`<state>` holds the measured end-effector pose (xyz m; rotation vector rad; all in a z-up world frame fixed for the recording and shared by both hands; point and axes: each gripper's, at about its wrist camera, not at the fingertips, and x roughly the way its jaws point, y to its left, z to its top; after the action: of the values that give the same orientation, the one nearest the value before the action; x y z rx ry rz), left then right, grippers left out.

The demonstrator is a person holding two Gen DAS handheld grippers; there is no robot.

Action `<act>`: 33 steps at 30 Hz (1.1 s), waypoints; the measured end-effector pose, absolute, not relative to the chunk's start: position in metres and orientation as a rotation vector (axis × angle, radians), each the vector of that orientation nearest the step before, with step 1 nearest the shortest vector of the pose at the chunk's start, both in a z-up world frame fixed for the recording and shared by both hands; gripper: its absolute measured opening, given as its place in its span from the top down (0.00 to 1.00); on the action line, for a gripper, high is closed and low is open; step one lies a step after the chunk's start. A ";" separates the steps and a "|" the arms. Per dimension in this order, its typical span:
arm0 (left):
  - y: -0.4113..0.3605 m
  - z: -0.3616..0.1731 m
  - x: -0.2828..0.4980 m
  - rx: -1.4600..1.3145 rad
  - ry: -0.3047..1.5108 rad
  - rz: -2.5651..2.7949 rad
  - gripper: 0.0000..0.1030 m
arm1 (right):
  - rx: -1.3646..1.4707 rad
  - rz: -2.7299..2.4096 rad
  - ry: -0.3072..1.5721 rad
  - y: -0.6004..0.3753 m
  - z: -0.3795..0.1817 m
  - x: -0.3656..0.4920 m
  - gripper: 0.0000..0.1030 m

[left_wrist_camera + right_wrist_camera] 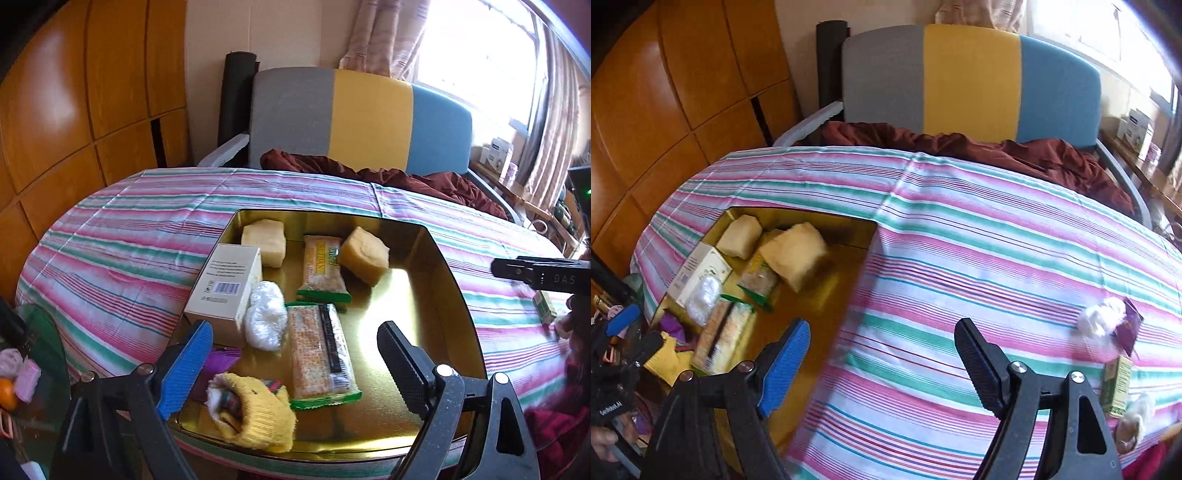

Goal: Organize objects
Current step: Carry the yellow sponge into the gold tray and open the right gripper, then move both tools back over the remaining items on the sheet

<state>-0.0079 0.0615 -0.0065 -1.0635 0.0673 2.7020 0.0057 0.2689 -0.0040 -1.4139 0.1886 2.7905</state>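
left gripper [291, 363]: wide, empty, above gold tray [439, 258] gathering snacks, likely collection point | right gripper [882, 363]: wide, empty, over striped cloth [960, 236] | loose green packet [1117, 384] just right of it, probably next

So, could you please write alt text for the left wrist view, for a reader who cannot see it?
The open left gripper hovers over a gold tray on a striped tablecloth. The tray holds snack packets, two cakes, a box and a yellow sock.
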 end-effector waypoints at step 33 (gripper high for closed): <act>0.231 -0.001 -0.002 -0.964 0.395 2.362 0.12 | -0.679 2.275 1.263 0.552 -0.018 0.167 0.19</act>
<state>-0.0019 0.2309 -0.0008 -0.9637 0.3947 2.3624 0.1668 0.5522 -0.0181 -0.6792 1.2625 2.2751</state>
